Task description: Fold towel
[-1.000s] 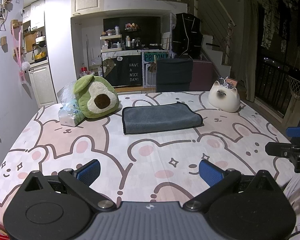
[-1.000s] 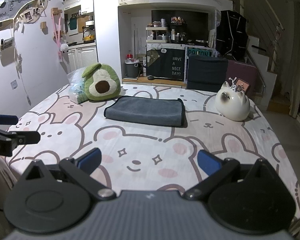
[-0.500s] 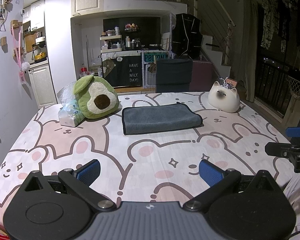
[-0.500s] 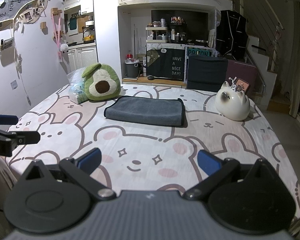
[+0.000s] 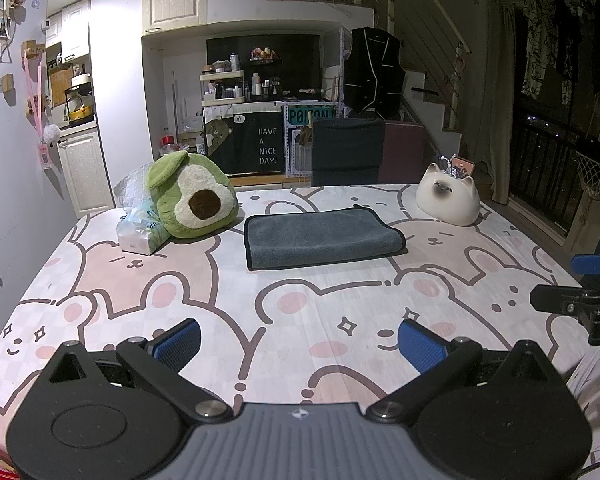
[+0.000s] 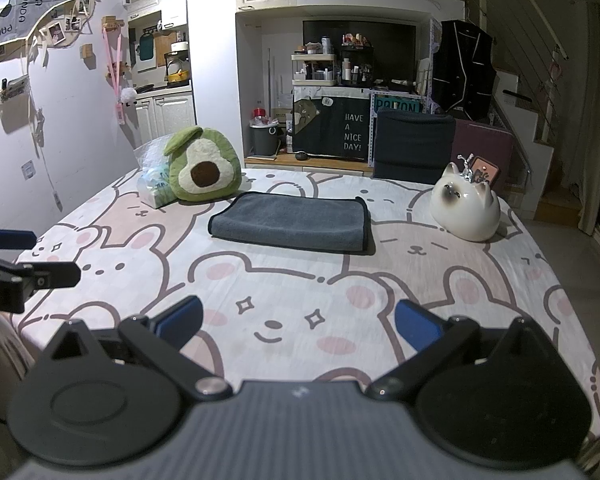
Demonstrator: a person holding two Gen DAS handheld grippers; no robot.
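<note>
A dark grey towel [image 5: 320,238] lies folded flat on the far middle of the table with the bunny-print cloth [image 5: 300,304]; it also shows in the right wrist view [image 6: 292,222]. My left gripper [image 5: 299,346] is open and empty over the near table edge, well short of the towel. My right gripper [image 6: 298,324] is open and empty, also at the near edge. Each gripper shows at the side of the other's view: the right gripper [image 5: 580,292] and the left gripper [image 6: 16,264].
A green avocado plush [image 5: 192,196] and a tissue pack [image 5: 140,232] sit left of the towel. A white cat figure [image 5: 448,200] sits to its right. A dark chair [image 5: 348,152] stands behind the table. A wall runs along the left.
</note>
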